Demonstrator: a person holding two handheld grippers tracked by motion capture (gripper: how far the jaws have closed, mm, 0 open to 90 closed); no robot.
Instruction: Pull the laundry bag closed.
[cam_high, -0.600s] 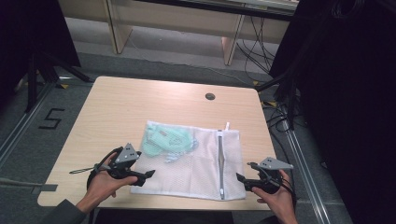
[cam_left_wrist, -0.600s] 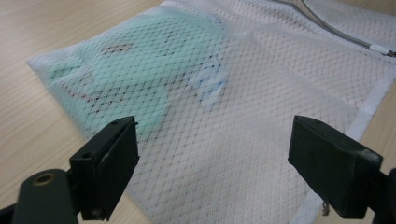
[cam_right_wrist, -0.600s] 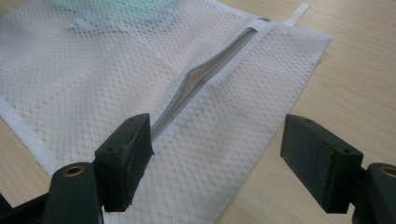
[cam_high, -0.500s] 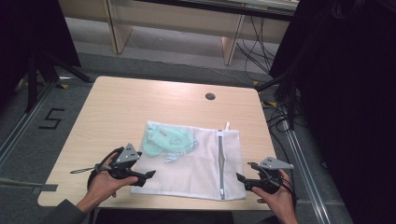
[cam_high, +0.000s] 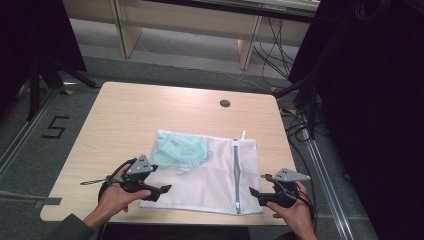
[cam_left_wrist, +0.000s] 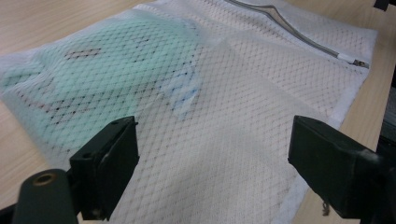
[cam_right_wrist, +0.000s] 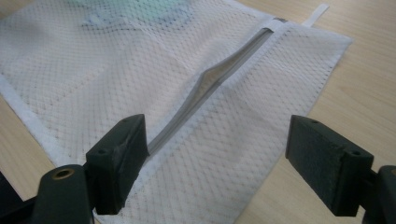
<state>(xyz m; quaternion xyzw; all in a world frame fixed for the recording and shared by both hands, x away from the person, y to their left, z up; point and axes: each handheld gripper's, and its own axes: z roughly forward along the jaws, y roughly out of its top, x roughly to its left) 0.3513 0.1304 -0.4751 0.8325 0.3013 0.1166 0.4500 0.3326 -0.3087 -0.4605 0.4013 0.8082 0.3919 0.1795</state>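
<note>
A white mesh laundry bag (cam_high: 210, 170) lies flat on the wooden table (cam_high: 150, 110), near its front edge. A pale green garment (cam_high: 177, 149) shows through the mesh at the bag's left end (cam_left_wrist: 93, 74). The bag's zipper (cam_high: 236, 170) runs front to back near its right end and gapes partly open (cam_right_wrist: 215, 79). My left gripper (cam_high: 162, 190) rests at the bag's front left corner, open, jaws wide over the mesh (cam_left_wrist: 210, 140). My right gripper (cam_high: 254, 192) sits at the front right corner, open, jaws apart above the zipper's near end (cam_right_wrist: 187, 154).
A round dark cable hole (cam_high: 225, 103) sits at the table's far side. Cables (cam_high: 295, 130) trail on the floor to the right. A floor marking "5" (cam_high: 54, 127) lies left of the table. Bare tabletop stretches behind the bag.
</note>
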